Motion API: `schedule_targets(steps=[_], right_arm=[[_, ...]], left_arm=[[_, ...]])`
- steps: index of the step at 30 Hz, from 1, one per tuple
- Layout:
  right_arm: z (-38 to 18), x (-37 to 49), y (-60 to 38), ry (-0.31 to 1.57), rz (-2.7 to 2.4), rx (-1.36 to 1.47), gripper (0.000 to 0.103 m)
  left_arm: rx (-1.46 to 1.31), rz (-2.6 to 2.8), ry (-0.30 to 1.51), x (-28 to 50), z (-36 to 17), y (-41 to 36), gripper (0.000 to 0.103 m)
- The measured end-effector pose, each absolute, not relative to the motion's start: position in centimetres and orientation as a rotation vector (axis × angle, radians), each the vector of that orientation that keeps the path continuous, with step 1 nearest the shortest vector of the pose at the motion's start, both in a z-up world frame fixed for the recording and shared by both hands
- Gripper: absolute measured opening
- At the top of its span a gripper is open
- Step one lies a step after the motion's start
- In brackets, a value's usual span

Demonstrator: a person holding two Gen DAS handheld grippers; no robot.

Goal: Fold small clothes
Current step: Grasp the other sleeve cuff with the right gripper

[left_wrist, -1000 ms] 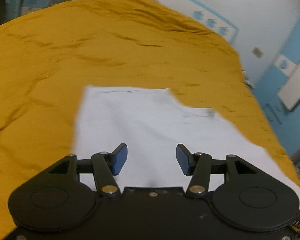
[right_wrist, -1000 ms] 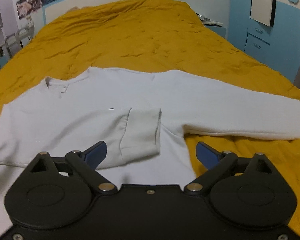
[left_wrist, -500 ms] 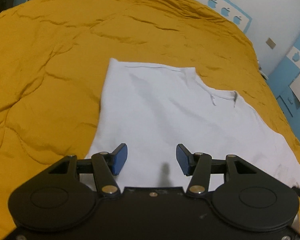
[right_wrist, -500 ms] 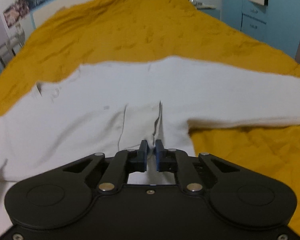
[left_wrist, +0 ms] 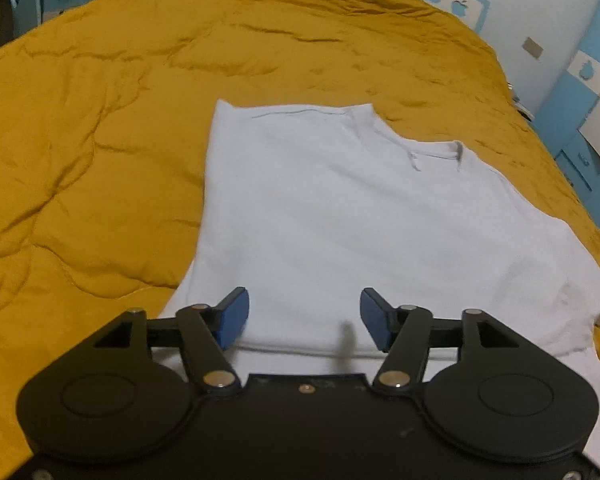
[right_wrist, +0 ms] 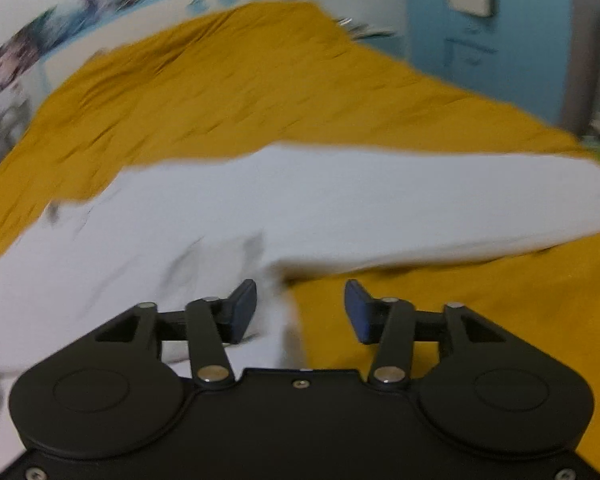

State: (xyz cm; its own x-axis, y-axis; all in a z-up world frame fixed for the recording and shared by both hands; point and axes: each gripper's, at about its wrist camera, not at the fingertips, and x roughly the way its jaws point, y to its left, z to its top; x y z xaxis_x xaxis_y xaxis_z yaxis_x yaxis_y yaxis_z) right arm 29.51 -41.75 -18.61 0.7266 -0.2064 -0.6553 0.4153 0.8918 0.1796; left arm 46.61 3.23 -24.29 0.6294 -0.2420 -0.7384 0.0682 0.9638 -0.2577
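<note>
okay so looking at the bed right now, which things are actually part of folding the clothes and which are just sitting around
Part of the job:
- white long-sleeved top, lying flat on the bed
- its outstretched sleeve
- left gripper, jaws apart, nothing between them
- right gripper, jaws apart at the top's edge, having just opened

Just lying about:
- mustard bedspread
- blue cabinet
- wall poster

We've got the shirt [left_wrist: 340,220] lying flat on the quilt [left_wrist: 100,140], its collar [left_wrist: 436,152] at the far right in the left view. In the right view one sleeve [right_wrist: 440,208] reaches out to the right across the quilt, and a cabinet [right_wrist: 480,40] stands beyond the bed.
</note>
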Motion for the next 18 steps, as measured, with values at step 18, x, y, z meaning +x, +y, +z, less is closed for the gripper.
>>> schedule_targets(steps=[18], right_arm=[[-22.6,21.7,-68.7,0.503,-0.908,0.881,0.048]], left_arm=[[-0.166,-0.129,0.911,45.2,-24.9,3.7,0.068]])
